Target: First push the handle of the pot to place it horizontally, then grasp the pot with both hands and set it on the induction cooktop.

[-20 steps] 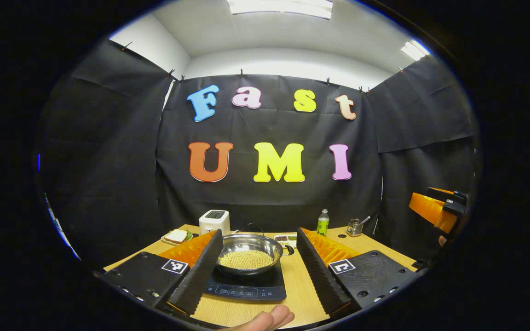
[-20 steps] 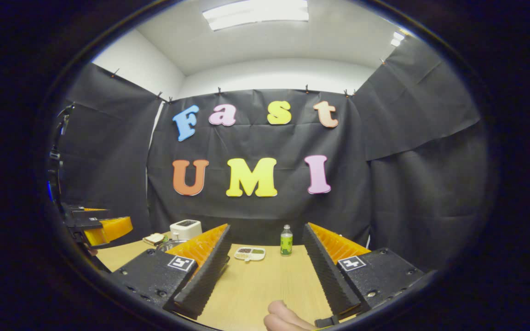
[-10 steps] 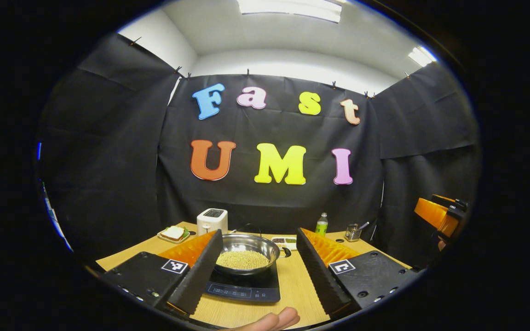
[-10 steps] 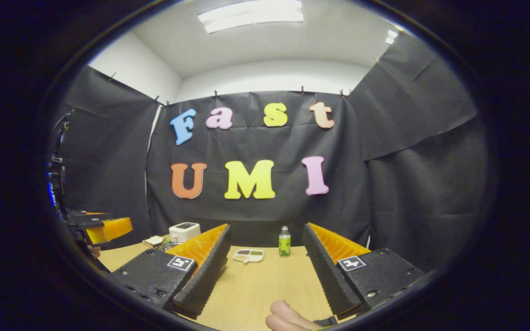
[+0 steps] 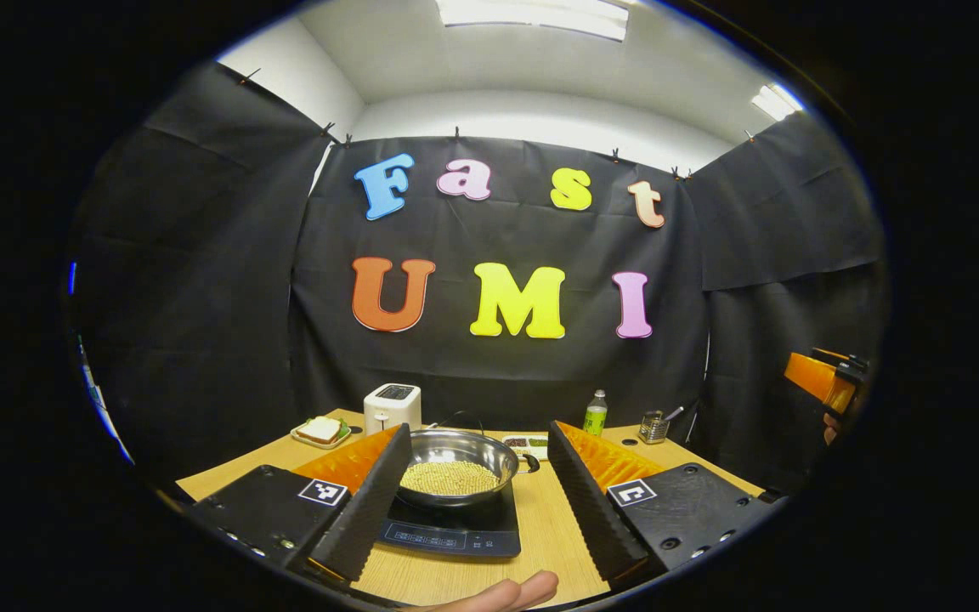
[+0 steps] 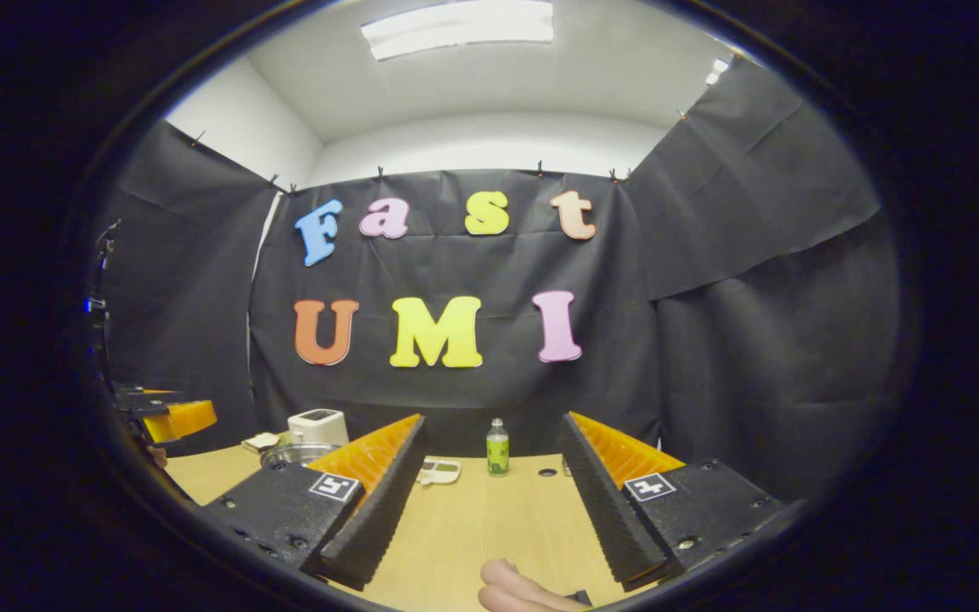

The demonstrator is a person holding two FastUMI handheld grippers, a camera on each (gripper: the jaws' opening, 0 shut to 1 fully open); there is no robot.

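Between the wide-open, empty jaws of the left gripper point(image 5: 472, 501), pot point(image 5: 455, 466) on the cooktop point(image 5: 452, 527), right gripper point(image 6: 489, 501) likewise spread, empty, bottle point(image 6: 497, 446) ahead.

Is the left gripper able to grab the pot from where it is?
Probably yes: the left gripper is open, and the pot sits on the cooktop straight ahead, with nothing between them.

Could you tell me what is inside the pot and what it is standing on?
The pot holds a layer of small yellowish grains and stands on the black induction cooktop. The pot's bottom beneath the grains is covered.
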